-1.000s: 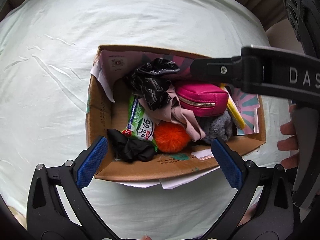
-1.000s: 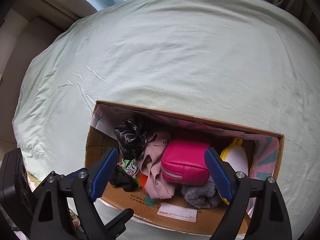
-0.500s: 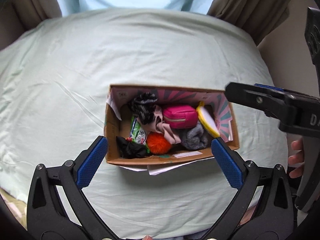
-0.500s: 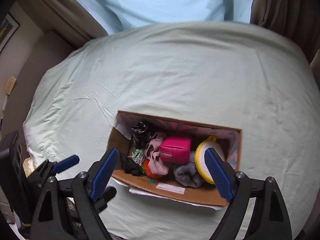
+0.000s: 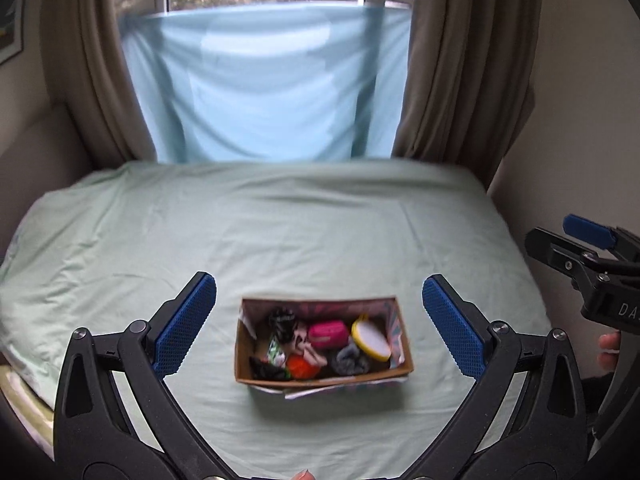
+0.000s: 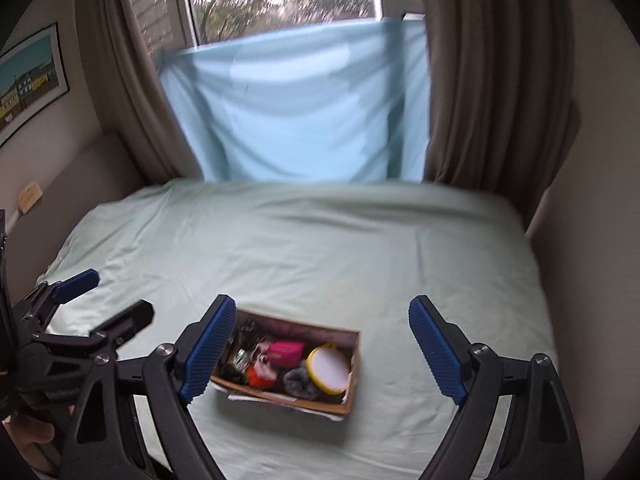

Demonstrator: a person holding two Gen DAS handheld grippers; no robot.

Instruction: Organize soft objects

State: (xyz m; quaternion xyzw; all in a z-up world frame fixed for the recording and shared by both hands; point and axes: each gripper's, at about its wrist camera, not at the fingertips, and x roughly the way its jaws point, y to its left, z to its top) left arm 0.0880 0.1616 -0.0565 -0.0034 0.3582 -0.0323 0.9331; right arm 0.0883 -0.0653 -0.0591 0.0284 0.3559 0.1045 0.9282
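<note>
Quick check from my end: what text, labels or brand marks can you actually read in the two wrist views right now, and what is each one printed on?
"DA", cut off at the frame edge: white letters on the right gripper, seen in the left wrist view.
Embossed word on the left gripper: too blurred to read.
Green packet in the cardboard box: print too small.
White label on the box front: blurred.
Framed picture: no readable words.

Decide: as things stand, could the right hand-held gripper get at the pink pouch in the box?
Probably yes. The right hand-held gripper is open and empty, the box has no lid, and the pink pouch lies on top.
</note>
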